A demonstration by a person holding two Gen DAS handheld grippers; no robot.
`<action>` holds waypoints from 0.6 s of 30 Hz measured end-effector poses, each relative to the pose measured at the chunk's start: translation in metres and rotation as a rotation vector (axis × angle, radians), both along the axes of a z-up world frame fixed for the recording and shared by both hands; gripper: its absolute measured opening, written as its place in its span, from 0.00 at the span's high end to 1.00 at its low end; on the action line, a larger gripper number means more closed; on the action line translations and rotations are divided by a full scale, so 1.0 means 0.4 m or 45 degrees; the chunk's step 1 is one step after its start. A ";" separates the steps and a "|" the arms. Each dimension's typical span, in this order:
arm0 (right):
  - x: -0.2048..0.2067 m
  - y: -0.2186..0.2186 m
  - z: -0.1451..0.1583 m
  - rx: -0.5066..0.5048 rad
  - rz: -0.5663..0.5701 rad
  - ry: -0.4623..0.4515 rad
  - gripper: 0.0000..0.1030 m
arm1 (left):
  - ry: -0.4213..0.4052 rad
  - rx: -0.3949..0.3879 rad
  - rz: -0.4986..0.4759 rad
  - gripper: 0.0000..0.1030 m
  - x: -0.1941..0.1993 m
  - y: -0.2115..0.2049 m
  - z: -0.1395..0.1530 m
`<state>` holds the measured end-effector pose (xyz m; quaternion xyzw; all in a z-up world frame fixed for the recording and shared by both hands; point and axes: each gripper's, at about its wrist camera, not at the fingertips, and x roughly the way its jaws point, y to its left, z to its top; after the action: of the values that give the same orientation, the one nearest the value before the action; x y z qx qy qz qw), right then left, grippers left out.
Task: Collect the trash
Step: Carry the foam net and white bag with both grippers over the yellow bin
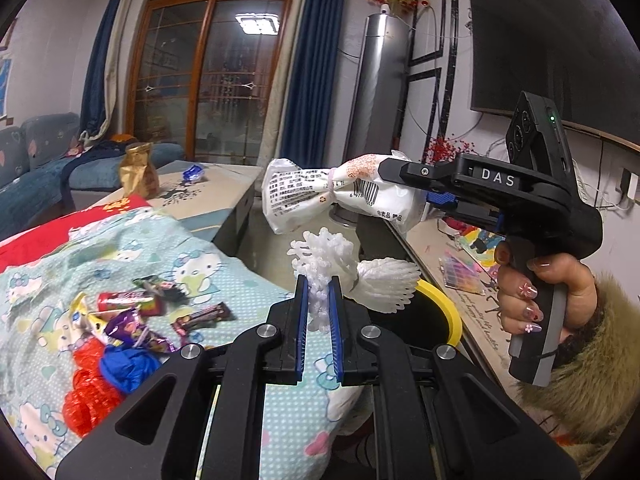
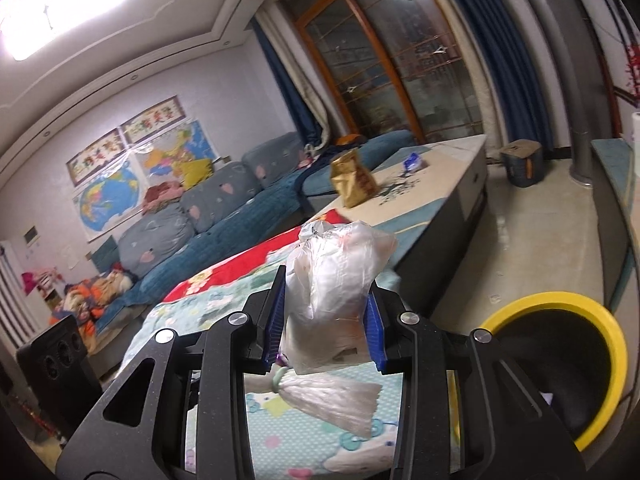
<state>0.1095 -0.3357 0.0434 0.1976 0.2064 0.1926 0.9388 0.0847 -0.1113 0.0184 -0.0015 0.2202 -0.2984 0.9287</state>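
Two grippers are working over a counter [image 1: 224, 184] that is carrying a Hello Kitty cloth [image 1: 168, 256] and a red cloth [image 1: 36, 236]. Wrappers [image 1: 132, 312] are lying scattered on the Kitty cloth beside a red net [image 1: 86, 396] and a blue scrap [image 1: 124, 364]. Farther back, a gold bag [image 1: 138, 176] is standing upright on the bare counter, with a small blue packet [image 1: 195, 172] lying just beyond it. A blue sofa [image 2: 216, 216] is running along the wall under maps [image 2: 132, 176], and blue curtains [image 1: 304, 56] are framing a wooden glass door [image 1: 208, 76]. A yellow-rimmed bin [image 2: 560, 364] is sitting on the floor beside the counter, lined in black. The left gripper [image 1: 319, 312] is pinching a white foam net [image 1: 324, 264] between nearly closed fingers, holding it in the air near the counter's edge, with the bin's rim showing just behind it. The right gripper [image 2: 326, 320] is squeezing a white plastic bag [image 1: 320, 196], tied with a band, and holding it aloft above the foam net, level and pointing across toward the counter. A hand [image 1: 536, 292] with painted nails is wrapping around that gripper's handle.
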 end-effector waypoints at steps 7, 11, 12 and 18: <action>-0.012 -0.056 -0.020 -0.002 -0.087 0.021 0.73 | -0.015 0.010 -0.056 0.90 0.011 -0.055 0.002; -0.013 -0.083 -0.032 -0.011 -0.138 0.036 0.73 | -0.022 0.016 -0.092 0.90 0.015 -0.090 0.000; -0.015 -0.087 -0.033 -0.012 -0.148 0.039 0.73 | -0.022 0.018 -0.099 0.90 0.016 -0.098 0.000; -0.029 -0.136 -0.053 -0.017 -0.228 0.059 0.73 | -0.026 0.043 -0.145 0.90 0.021 -0.148 -0.009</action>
<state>0.0981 -0.3900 0.0221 0.2135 0.2108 0.1017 0.9485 0.0930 -0.1706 0.0149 0.0296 0.2155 -0.3470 0.9123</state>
